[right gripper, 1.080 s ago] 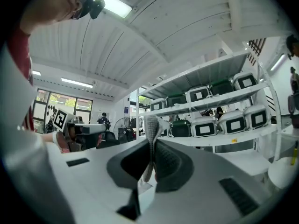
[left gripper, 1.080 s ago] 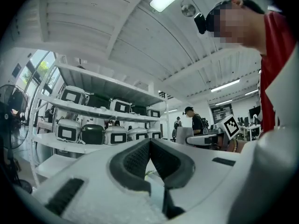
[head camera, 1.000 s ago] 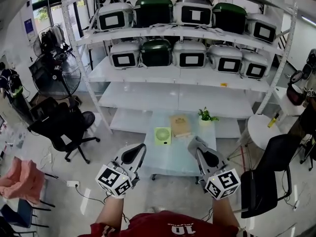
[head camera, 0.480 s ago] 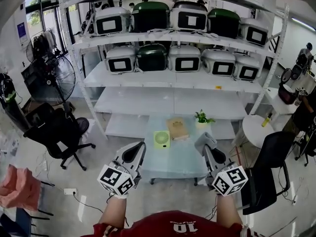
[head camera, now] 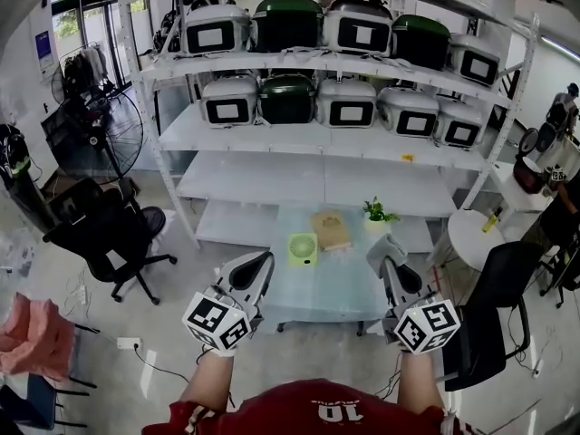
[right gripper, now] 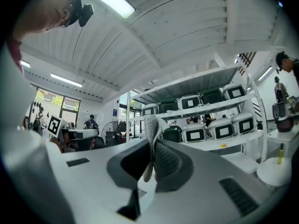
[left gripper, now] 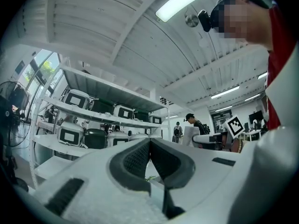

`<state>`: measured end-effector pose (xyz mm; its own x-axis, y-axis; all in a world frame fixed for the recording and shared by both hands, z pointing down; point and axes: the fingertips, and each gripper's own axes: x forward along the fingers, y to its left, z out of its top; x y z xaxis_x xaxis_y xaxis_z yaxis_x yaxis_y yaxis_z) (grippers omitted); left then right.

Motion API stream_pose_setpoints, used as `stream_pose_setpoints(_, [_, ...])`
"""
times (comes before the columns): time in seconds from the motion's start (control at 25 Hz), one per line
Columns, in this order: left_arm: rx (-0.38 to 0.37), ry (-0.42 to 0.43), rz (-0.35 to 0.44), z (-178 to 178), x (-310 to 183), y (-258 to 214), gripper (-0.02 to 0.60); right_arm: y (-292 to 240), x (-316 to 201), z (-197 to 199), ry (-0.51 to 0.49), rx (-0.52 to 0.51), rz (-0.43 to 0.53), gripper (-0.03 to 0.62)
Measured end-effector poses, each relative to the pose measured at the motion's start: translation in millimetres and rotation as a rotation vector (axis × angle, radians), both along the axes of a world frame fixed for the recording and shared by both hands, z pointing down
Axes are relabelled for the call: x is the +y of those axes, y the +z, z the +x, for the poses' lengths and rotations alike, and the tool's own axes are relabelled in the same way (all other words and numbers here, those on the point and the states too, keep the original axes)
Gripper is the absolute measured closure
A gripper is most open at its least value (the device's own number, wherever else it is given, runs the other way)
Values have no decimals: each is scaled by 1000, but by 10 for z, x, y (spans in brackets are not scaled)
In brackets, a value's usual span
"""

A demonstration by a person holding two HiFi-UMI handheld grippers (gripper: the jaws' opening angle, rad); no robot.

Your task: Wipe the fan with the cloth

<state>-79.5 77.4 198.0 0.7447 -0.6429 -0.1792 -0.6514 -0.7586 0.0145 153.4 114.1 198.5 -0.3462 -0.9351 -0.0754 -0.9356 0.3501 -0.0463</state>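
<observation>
A small green desk fan (head camera: pixel 303 248) stands at the far left part of a glass table (head camera: pixel 335 293), facing up at me. My right gripper (head camera: pixel 388 250) hangs above the table's right side, shut on a grey cloth (head camera: pixel 384 243). In the right gripper view the cloth (right gripper: pixel 151 125) sticks up from between the closed jaws of that gripper (right gripper: pixel 152 149). My left gripper (head camera: pixel 261 265) hovers over the table's left edge, just near of the fan. Its jaws are shut with nothing between them in the left gripper view (left gripper: pixel 149 146).
On the table behind the fan lie a brown box (head camera: pixel 331 229) and a small potted plant (head camera: pixel 378 214). White shelving with rice cookers (head camera: pixel 349 102) stands beyond. Black office chairs (head camera: pixel 109 229) (head camera: pixel 494 311), a standing floor fan (head camera: pixel 113 130) and a round white table (head camera: pixel 476 238) flank the table.
Both grippers have drifted a little up and to the right in the head view, the right one more. The cloth stays pinched in the right gripper.
</observation>
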Motion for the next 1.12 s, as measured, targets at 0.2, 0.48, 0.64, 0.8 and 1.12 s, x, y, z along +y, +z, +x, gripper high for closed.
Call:
stream_pose_setpoints(0.2, [-10, 5, -6, -18, 8, 18, 581, 29, 17, -41, 0, -9, -4, 579])
stream_pose_setpoints(0.48, [-12, 2, -7, -51, 24, -12, 581, 25, -4, -72, -2, -23, -8, 577])
stream_pose_setpoints(0.64, [-7, -2, -6, -87, 35, -8, 581, 24, 8, -83, 3, -26, -5, 579])
stream_pose_setpoints(0.8, [0, -3, -10, -93, 44, 6, 581, 53, 19, -92, 10, -20, -11, 579])
stream_pose_setpoints(1.12, [12, -8, -16, -117, 50, 37, 581, 79, 26, -128, 14, -9, -14, 579])
